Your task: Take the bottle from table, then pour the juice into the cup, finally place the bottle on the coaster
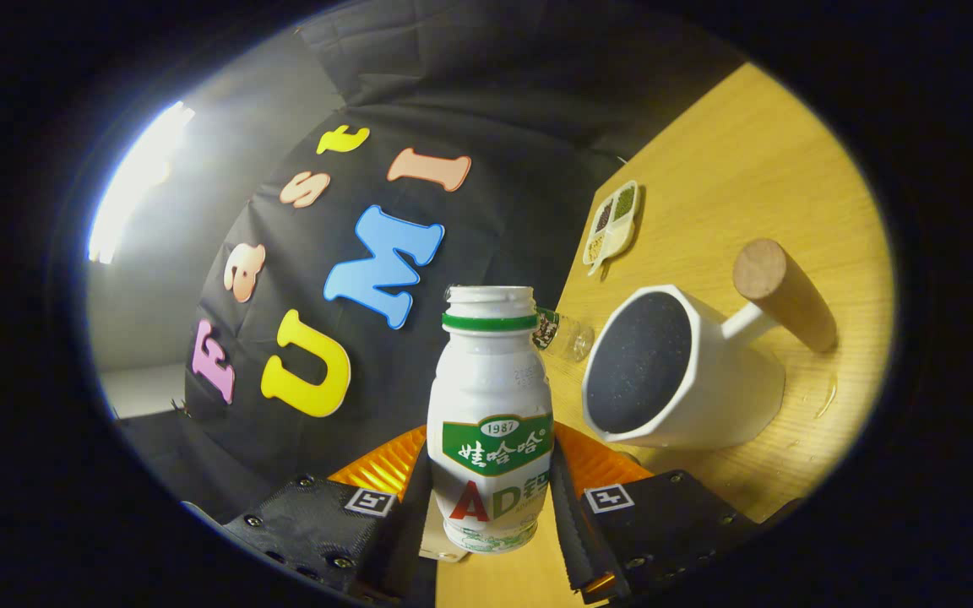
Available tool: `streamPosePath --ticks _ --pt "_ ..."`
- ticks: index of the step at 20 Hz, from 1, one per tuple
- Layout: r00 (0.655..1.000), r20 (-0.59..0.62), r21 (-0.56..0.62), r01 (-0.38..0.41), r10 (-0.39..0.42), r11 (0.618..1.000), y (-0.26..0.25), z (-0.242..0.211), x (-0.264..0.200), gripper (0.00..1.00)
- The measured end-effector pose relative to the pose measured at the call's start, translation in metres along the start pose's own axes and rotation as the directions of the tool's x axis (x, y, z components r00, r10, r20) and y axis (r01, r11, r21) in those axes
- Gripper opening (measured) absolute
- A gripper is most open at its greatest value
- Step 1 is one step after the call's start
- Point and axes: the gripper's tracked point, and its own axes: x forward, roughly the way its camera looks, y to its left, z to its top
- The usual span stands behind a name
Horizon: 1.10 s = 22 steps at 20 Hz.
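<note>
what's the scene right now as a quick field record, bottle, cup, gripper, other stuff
bottle: white, green label, cap off, held between the fingers
gripper: shut on the bottle, one finger on each side
cup: white, wooden handle, dark inside, on the table beside the bottle
table: wood, wet spots near the cup
tray: small divided dish with grains, beyond the cup
coaster: cannot tell
stage: bottle picked up, tilted view, pour not yet visible

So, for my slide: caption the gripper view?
Gripper shut on open bottle, tilted beside the white cup.
</note>
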Motion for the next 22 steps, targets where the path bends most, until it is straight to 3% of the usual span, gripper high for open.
streamPosePath --ticks 6,8,13,15,19,22 --pt "1.000 -0.012 -0.236 0.011 -0.014 0.972 0.007 -0.008 0.005 0.66" --pt "1.000 0.003 -0.368 0.024 -0.025 0.930 0.015 -0.008 0.007 0.66" --pt "0.997 0.056 -0.688 0.071 -0.044 0.722 0.028 -0.013 0.017 0.66" --pt "0.999 0.044 -0.754 0.050 -0.026 0.655 0.035 -0.023 0.027 0.66" --pt "0.998 0.047 -0.873 0.065 -0.050 0.484 0.023 -0.035 0.044 0.66" --pt "0.997 0.016 -0.911 0.046 -0.075 0.410 0.015 -0.048 0.053 0.67"
